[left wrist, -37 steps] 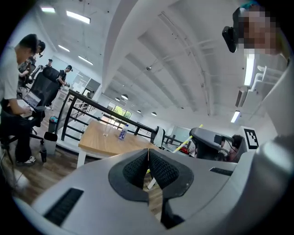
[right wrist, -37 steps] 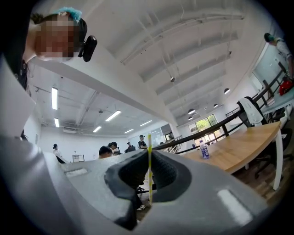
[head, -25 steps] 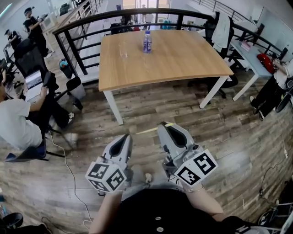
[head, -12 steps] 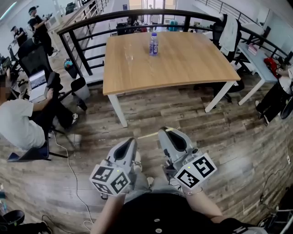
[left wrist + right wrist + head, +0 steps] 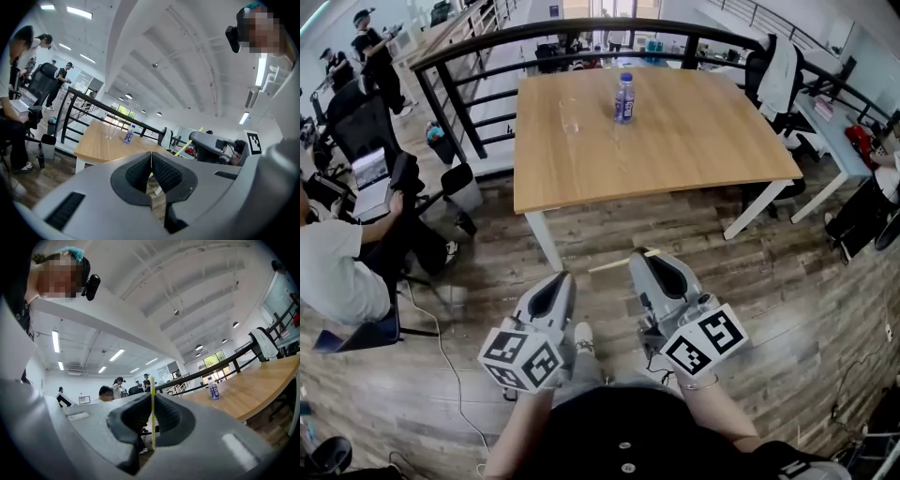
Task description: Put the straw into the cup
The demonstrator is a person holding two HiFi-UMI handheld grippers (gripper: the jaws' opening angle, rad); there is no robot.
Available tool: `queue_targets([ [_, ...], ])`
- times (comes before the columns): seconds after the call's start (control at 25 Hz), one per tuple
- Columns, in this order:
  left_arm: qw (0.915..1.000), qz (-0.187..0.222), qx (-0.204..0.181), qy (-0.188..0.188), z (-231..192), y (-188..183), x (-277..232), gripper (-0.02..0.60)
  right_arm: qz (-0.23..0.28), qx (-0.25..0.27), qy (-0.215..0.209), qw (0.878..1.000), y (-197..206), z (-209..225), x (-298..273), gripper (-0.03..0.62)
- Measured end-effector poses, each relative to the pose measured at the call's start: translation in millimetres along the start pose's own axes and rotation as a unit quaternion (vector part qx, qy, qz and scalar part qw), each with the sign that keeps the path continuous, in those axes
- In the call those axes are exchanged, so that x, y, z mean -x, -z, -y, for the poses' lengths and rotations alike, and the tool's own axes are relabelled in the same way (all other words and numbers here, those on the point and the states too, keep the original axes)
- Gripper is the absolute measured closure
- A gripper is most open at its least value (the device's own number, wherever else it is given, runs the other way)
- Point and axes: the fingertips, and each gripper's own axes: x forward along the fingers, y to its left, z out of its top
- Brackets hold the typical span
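Note:
A thin yellow straw (image 5: 610, 263) (image 5: 152, 399) is clamped between the pads of my right gripper (image 5: 641, 255) (image 5: 152, 416), which is shut on it; the straw sticks out to the left in the head view. My left gripper (image 5: 560, 279) (image 5: 151, 157) is beside it, shut with nothing between its jaws. Both are held over the wooden floor, short of the table. A clear cup (image 5: 569, 114) (image 5: 110, 131) stands upright on the wooden table (image 5: 675, 150), toward its far left. From the left gripper view the right gripper (image 5: 211, 143) and the straw (image 5: 191, 143) show at the right.
A purple-labelled bottle (image 5: 624, 97) (image 5: 128, 135) (image 5: 213, 390) stands right of the cup. A black railing (image 5: 478, 56) runs behind the table. A seated person (image 5: 337, 267) and office chairs are at the left, with a cable (image 5: 441, 347) on the floor; another desk (image 5: 825, 112) is at the right.
Both grippers have moved forward together toward the table, which now sits nearer in the head view. The right gripper still holds the straw; the left stays shut.

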Motion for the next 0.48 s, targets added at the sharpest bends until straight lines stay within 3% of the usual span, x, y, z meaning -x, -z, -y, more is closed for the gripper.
queue_targets([
  [0.2,0.9998,0.006,-0.009,0.017,-28,-40,-39,0.561,0.012,0.011,0.008,1.000,-17,16,-49,0.580],
  [0.48,0.9991,-0.003,-0.014,0.040,-68,-67,-89,0.561,0.021,0.030,0.036,0.999,-23,48,-105,0.580],
])
